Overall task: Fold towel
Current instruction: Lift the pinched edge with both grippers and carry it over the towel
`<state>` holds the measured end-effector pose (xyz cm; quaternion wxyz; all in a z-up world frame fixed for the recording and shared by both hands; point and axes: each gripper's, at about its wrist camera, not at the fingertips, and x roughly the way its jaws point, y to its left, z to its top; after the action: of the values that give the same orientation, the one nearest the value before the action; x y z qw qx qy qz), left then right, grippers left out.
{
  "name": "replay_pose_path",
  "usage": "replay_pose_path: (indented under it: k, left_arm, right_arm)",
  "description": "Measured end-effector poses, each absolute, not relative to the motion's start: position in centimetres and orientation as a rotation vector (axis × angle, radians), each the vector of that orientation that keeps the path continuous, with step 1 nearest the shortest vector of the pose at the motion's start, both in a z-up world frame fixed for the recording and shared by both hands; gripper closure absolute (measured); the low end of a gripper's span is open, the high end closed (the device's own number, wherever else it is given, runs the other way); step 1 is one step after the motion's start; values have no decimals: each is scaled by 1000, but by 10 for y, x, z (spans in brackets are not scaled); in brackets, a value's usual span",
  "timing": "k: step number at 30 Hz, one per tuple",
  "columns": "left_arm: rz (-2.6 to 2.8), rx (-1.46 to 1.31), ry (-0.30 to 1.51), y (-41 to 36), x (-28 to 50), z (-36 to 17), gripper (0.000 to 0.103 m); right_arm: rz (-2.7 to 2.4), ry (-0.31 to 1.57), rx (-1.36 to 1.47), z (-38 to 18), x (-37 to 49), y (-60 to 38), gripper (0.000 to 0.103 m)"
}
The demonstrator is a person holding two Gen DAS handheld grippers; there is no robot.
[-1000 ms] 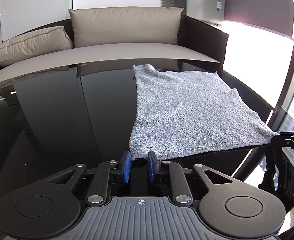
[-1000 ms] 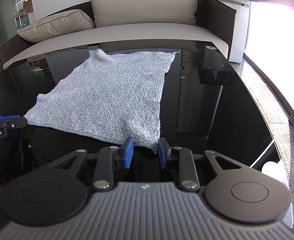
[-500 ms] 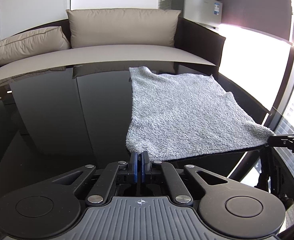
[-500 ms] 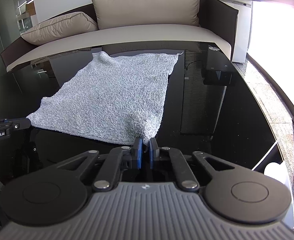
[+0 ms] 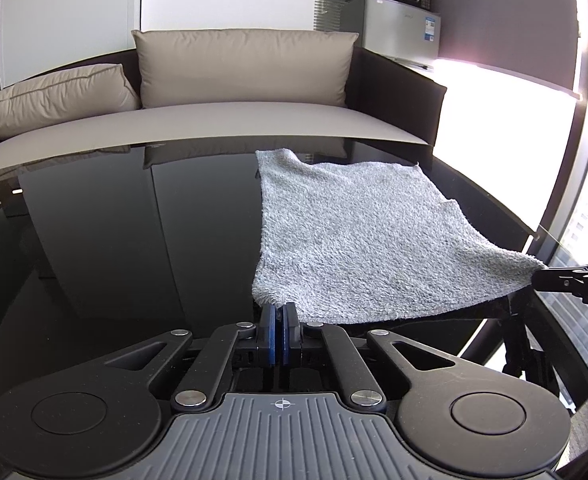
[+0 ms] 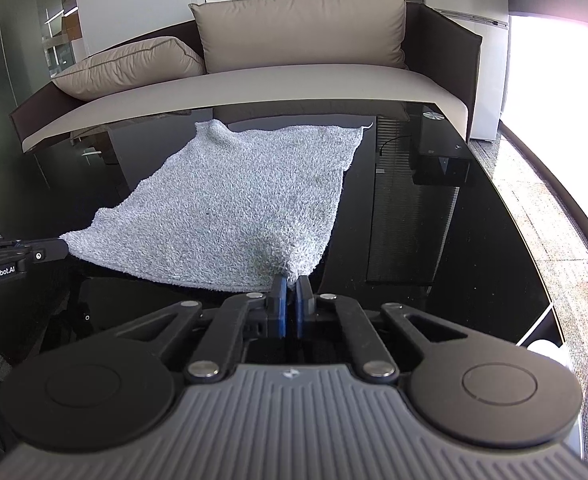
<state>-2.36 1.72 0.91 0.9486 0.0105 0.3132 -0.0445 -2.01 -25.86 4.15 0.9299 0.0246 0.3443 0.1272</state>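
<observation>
A grey fluffy towel [image 5: 365,236] lies spread on a glossy black table [image 5: 134,240], its near edge lifted off the surface. My left gripper [image 5: 278,314] is shut on the towel's near left corner. My right gripper [image 6: 290,286] is shut on the near right corner of the towel [image 6: 246,204]. The right gripper also shows at the right edge of the left wrist view [image 5: 541,280], and the left gripper at the left edge of the right wrist view [image 6: 60,250]. The far edge still rests on the table.
A beige sofa [image 5: 246,76] with cushions stands behind the table. A fridge with a microwave [image 5: 397,20] is at the back right. Bright windows run along the right. The table's right edge [image 6: 533,272] is close to the right gripper.
Both grippers went from open to shut on the near corners of the towel, then raised the near edge off the table.
</observation>
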Motion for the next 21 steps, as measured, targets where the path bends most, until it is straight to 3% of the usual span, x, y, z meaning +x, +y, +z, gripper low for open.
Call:
replay_pose_path:
  k: [21]
  left_arm:
    - [-104, -31, 591, 22, -73, 42, 100]
  right_arm:
    - [326, 708, 91, 64, -55, -268, 99]
